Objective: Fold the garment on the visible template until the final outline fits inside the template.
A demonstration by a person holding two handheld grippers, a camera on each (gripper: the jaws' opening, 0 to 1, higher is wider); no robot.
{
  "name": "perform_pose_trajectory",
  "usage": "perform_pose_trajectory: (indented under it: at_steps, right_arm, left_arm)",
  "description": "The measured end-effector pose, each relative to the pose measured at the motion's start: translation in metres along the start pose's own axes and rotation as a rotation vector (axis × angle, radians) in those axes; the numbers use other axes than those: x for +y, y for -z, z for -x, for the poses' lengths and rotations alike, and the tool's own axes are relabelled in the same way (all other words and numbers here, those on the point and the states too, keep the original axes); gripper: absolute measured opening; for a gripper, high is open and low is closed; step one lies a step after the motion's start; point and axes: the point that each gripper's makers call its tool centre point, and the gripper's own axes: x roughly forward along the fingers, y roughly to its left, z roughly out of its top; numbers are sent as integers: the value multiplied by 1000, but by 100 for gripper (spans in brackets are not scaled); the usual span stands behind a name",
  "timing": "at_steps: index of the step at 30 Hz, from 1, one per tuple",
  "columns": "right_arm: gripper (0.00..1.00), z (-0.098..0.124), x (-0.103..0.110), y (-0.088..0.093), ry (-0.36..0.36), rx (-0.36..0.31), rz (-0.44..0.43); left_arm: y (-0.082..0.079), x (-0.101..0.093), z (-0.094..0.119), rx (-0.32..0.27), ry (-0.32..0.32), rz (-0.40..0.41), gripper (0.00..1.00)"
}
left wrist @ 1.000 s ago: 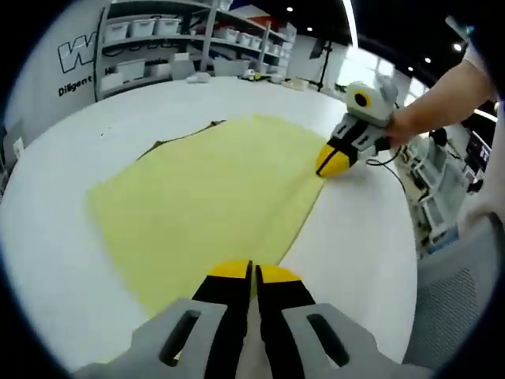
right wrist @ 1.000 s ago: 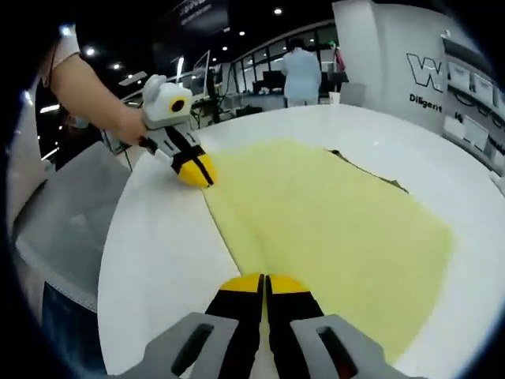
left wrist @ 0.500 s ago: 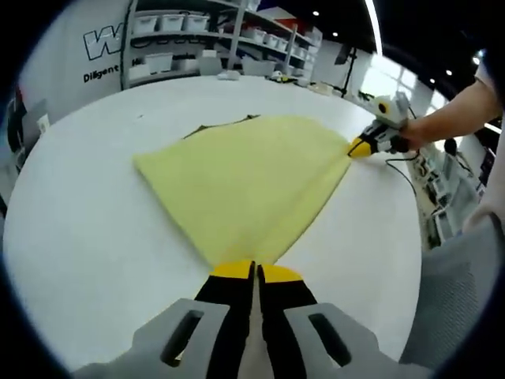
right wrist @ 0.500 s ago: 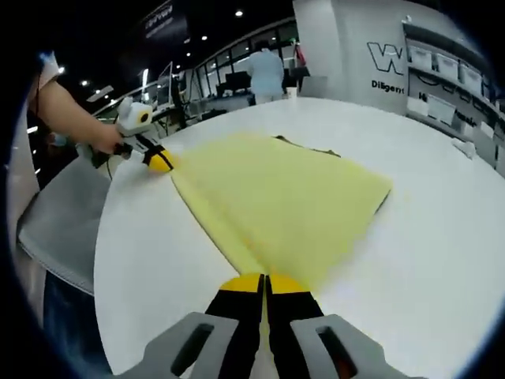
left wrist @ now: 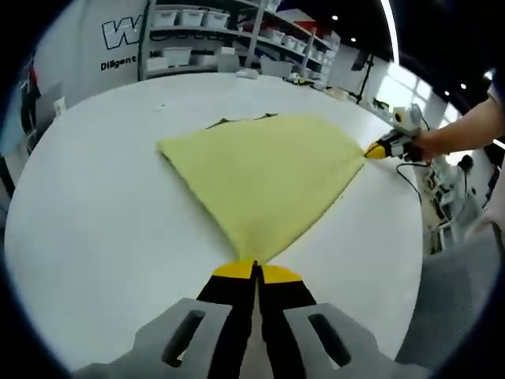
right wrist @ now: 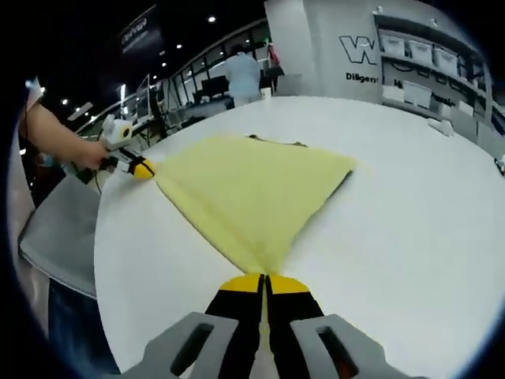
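White table [left wrist: 95, 221] bears the yellow garment [left wrist: 260, 170], both grippers' fingers pinching its corners.

Showing a large outlined "W" on the back wall [left wrist: 75, 47], cut off by shelving [left wrist: 197, 35], with "Diligent" in small letters below. Repeating on a pillar [right wrist: 339, 59] in the right gripper view: "W" above "Diligen", both clipped by racks.

The left claw [left wrist: 254, 272] is reaching forward with its yellow-tipped jaws pressed together. The right claw [right wrist: 266, 283] is doing likewise, jaws closed tight. In the left gripper view a hand [left wrist: 430, 144] is gripping the right claw at the far right, forearm stretching in from the edge.
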Motion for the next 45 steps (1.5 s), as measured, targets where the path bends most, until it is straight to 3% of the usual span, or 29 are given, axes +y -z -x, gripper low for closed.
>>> perform_pose_trajectory:
  at_steps: [5,11,20,31,35,38,45]
  right_arm:
    - [2,17,-9,0,29,-30,-56]
    - [6,32,-11,-3,58,-49,-43]
    - [23,49,-5,-16,84,-86,-23]
    - [38,65,18,-29,83,-144,3]
    - [45,66,28,-33,70,-165,8]
    - [61,65,37,-34,53,-163,27]
    - [70,69,49,-38,44,-187,44]
  left_arm:
    - [2,6,13,-16,-33,29,7]
    - [-3,3,26,-59,-53,53,15]
    - [-16,-11,41,-121,-90,76,38]
    - [-37,-37,56,-204,-120,91,60]
    - [-37,-47,60,-217,-125,96,68]
    - [-35,-54,63,-217,-130,98,72]
    - [-35,-62,74,-236,-163,80,82]
